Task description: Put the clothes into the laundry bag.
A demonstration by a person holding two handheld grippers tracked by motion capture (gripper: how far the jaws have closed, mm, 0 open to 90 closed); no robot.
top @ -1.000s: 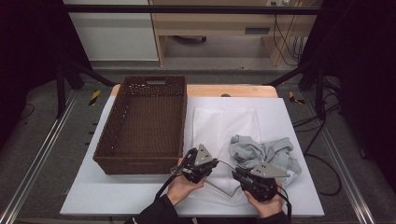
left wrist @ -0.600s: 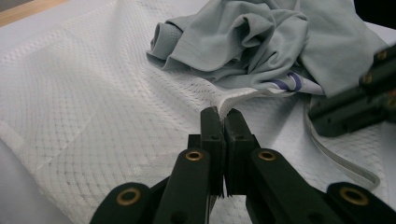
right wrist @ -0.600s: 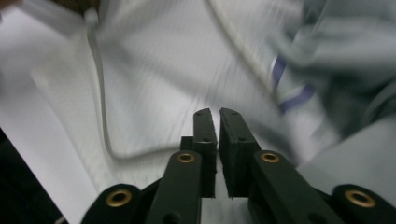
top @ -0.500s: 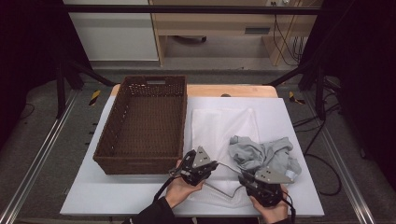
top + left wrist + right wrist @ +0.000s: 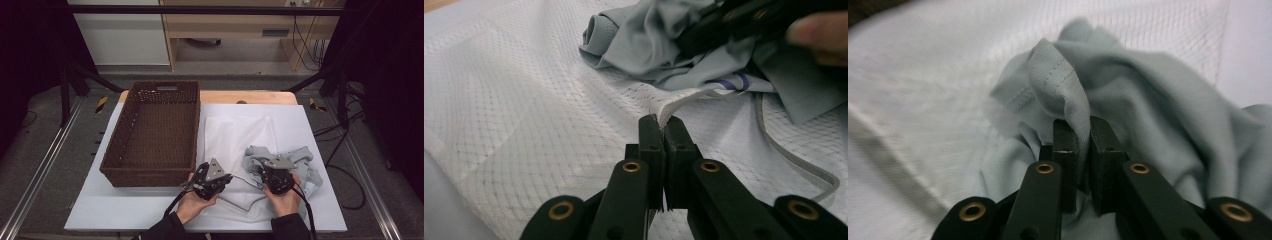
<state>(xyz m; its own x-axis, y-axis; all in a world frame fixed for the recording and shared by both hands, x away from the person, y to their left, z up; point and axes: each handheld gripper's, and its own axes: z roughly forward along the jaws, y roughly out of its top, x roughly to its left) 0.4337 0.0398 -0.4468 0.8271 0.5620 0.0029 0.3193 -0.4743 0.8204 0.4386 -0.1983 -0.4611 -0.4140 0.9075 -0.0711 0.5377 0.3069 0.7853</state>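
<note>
A crumpled grey garment [image 5: 300, 157] lies on a flat white mesh bag [image 5: 235, 135] on the table's right half. My right gripper [image 5: 272, 169] sits at the garment's near left edge. In the right gripper view its jaws have just been closing, and the right gripper [image 5: 1083, 125] is shut on a stitched fold of the grey garment [image 5: 1148, 100]. My left gripper [image 5: 227, 179] rests left of it. The left gripper [image 5: 663, 125] is shut on the raised rim of the mesh bag [image 5: 524, 100], with the grey garment [image 5: 649, 45] just beyond.
An empty brown wicker basket [image 5: 150, 172] stands on the left half of the white table top [image 5: 125, 210], close beside the left hand. A grey cord [image 5: 794, 160] lies on the mesh near the garment. Dark floor and cables surround the table.
The right gripper has moved away from the table's front edge onto the grey garment and closed on a fold of it. The left gripper has stayed where it was.
</note>
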